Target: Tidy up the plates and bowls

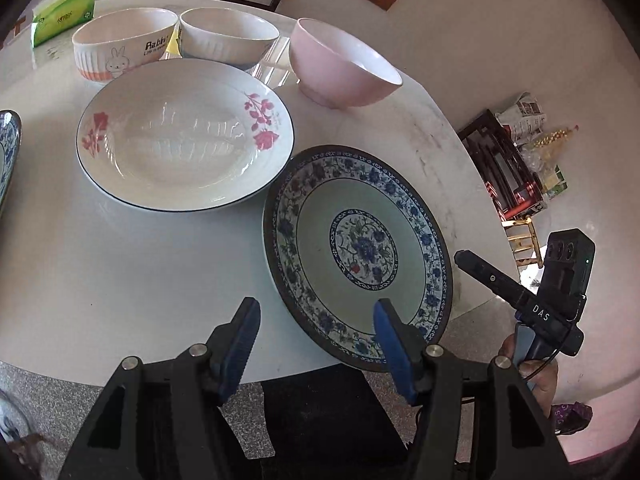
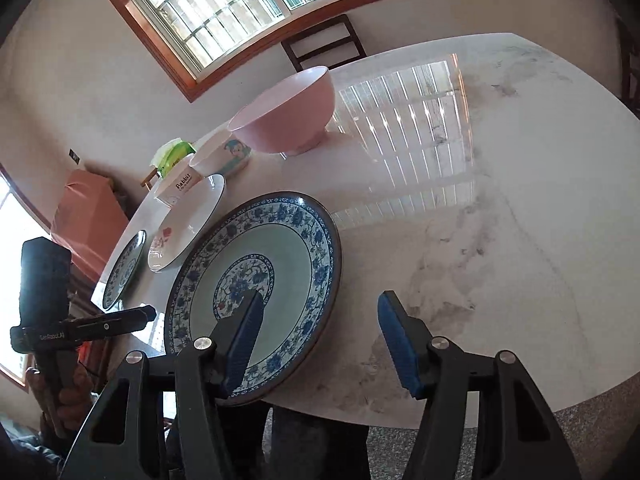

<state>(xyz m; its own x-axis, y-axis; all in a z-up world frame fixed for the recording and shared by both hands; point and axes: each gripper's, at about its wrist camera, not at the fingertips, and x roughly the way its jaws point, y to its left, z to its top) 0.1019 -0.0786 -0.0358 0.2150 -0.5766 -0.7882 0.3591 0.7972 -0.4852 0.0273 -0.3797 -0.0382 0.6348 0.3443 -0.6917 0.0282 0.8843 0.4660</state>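
Plates and bowls sit together on a white marble table (image 1: 120,280): three plates and three bowls can be counted. Nearest the table's edge lies a blue floral plate (image 1: 360,256), flat, just beside a white plate with pink flowers (image 1: 184,136) whose rim it almost meets; whether the two touch I cannot tell. A second blue-patterned plate (image 2: 125,268) lies beyond the white one in the right wrist view, and only its edge shows at the left border of the left wrist view. Behind the plates stand the bowls, all upright: one rabbit bowl (image 1: 124,46), one ribbed white bowl (image 1: 228,38) close beside it, and one pink bowl (image 1: 344,64) set a little apart. One green tissue pack (image 1: 62,14) sits behind the rabbit bowl. The left gripper (image 1: 316,320) hangs over the near rim of the blue floral plate with its jaws spread and nothing between them, one blue pad above the plate. The right gripper (image 2: 320,320) is likewise spread and empty, one finger over that plate, the other over bare table
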